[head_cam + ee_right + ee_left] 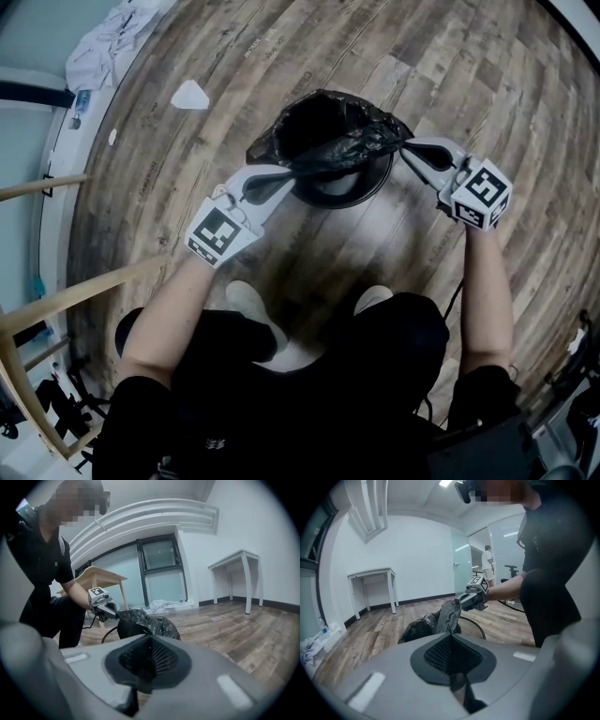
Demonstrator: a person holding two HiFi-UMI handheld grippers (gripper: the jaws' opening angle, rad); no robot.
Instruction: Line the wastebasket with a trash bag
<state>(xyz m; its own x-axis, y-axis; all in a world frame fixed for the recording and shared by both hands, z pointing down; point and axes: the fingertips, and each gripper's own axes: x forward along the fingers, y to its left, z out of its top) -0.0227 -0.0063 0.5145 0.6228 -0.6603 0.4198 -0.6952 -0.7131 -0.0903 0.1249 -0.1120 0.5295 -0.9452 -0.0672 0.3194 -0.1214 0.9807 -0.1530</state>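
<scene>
Left gripper (289,174) and right gripper (409,148) each pinch the bag (323,127) mouth, jaws closed; spread it evenly, then fold the rim over the wastebasket (343,193) edge.

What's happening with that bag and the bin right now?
A person is lining a black mesh wastebasket, which stands on the wood floor, with a black trash bag. The left gripper and the right gripper are each shut on the bag's rim, at opposite sides, and hold that edge stretched across the basket's mouth. The bag is open and bunched over the far side. The near rim of the basket is not yet covered.
</scene>
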